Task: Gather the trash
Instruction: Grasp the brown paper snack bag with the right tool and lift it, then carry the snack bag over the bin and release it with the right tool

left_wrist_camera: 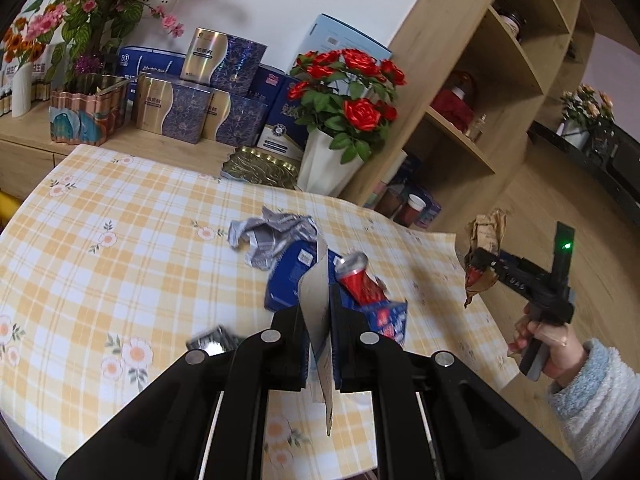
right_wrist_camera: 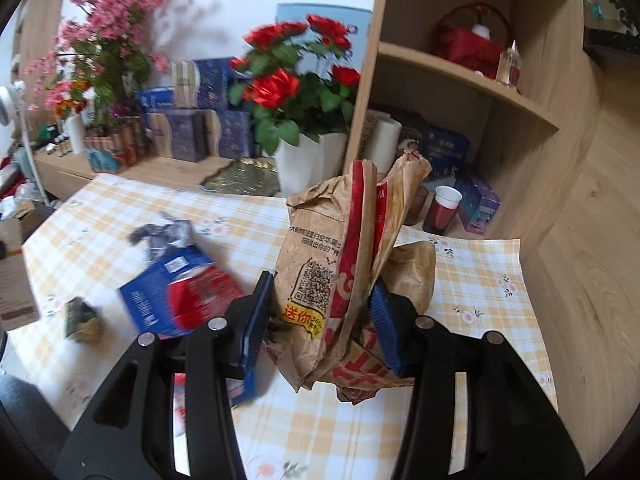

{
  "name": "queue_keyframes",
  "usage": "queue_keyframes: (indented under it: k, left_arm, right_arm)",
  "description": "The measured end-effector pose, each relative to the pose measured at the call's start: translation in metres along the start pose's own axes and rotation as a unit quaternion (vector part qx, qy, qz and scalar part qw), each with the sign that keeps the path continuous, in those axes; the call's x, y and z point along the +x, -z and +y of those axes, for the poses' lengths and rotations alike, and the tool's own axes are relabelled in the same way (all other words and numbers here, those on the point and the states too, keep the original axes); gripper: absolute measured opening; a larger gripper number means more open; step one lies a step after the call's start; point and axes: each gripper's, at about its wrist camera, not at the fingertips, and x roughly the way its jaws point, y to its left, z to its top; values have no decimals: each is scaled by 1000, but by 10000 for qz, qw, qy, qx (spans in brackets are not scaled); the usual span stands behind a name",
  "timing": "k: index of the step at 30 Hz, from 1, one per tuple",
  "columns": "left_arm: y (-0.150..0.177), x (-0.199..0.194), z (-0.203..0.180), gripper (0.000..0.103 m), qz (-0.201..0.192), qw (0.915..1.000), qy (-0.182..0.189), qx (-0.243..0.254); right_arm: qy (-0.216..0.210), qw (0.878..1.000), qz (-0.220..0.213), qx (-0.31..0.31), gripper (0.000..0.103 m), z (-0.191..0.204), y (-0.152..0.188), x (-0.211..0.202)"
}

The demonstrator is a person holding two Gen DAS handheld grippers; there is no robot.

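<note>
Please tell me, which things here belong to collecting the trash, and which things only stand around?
Belong to the job:
- blue carton, in the left gripper
- red can inside it
- brown paper bag, in the right gripper
- crumpled silver wrapper

Only standing around:
- red roses
- gift boxes
- paper cup

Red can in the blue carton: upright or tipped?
Tipped. The red can lies slanted inside the open blue carton, silver top toward the flowers; the left hand-held gripper pinches the carton's flap.
</note>
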Motion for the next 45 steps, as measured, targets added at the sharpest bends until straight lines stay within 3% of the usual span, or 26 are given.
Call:
queue_keyframes:
  k: [14, 24, 37, 45]
  left_arm:
    - [66, -68, -26, 9, 97, 9996, -9, 248]
    - [108, -99, -32, 9, 196, 9992, -73, 332]
    - [149, -111, -13, 9, 495, 9975, -379, 338]
    - [166, -103, -4, 9, 707, 9961, -437, 298]
  right_arm:
    - [-909, 9948, -441, -117, 49, 55, 47, -121]
    - [-1494, 9885, -229, 34, 49, 94, 105, -163]
    - [-2336, 9666, 1046, -165, 49, 166, 192, -141]
    - [-2540, 9503, 1803, 6, 50, 191, 237, -102]
